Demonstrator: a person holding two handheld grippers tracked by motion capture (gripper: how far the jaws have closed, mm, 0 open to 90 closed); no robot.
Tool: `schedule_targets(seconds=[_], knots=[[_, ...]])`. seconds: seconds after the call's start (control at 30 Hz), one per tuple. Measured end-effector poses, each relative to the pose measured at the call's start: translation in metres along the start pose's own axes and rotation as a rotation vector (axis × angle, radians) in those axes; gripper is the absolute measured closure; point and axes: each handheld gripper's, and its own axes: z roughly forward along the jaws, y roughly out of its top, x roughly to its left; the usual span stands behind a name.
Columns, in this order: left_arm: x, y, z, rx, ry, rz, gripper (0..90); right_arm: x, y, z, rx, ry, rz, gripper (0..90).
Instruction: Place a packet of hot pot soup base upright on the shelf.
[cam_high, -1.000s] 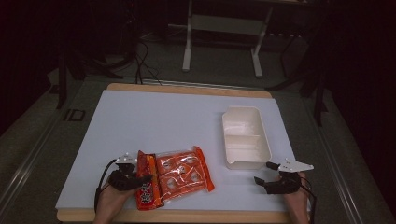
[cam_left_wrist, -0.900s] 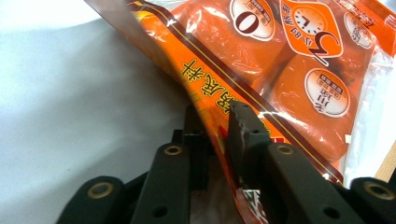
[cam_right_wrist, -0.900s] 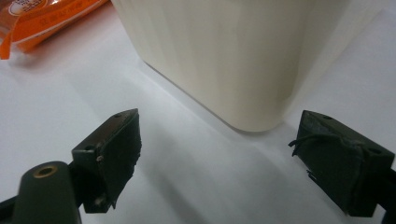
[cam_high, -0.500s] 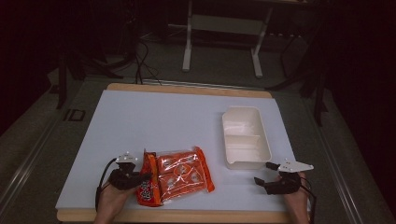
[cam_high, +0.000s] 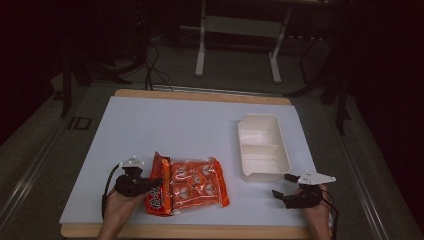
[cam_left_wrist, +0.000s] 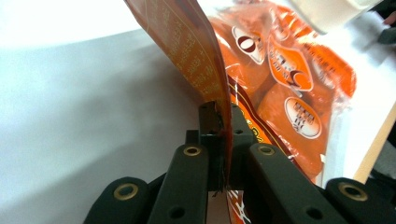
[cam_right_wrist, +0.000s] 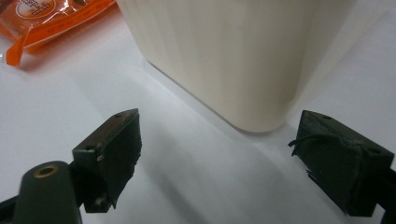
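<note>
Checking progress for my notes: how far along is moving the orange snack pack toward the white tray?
Done: the left gripper is clamped on the orange snack pack's edge. In hand: lifting that edge. Left: carrying it to the white tray, where nothing lies yet; the right gripper waits open beside it.

We see the snack packet (cam_left_wrist: 280, 93) as glossy, crinkled orange plastic film. The tray (cam_high: 262, 147) looks like smooth, matt cream plastic with ribbed walls. The table (cam_high: 175, 125) has a matt white top edged in wood, and the right gripper (cam_right_wrist: 219, 154) pads (cam_right_wrist: 348, 163) look rough, matt black.
</note>
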Motion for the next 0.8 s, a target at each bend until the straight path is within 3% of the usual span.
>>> schedule_targets(seconds=[0.1,0.4,0.6,0.8], knots=[[-0.002,0.007,-0.003,-0.012,-0.006,0.007,89.8,0.000,0.000,0.000,0.000,0.001,0.000,14.6],[-0.017,0.040,-0.009,-0.013,-0.002,0.085,89.8,0.000,0.000,0.000,-0.001,0.002,0.001,14.6],[-0.034,0.072,-0.009,0.001,0.005,0.153,89.8,0.000,0.000,-0.001,-0.001,0.004,-0.001,14.6],[-0.045,0.095,-0.006,0.007,-0.008,0.187,89.7,0.000,0.000,-0.001,-0.002,0.007,-0.001,14.6]])
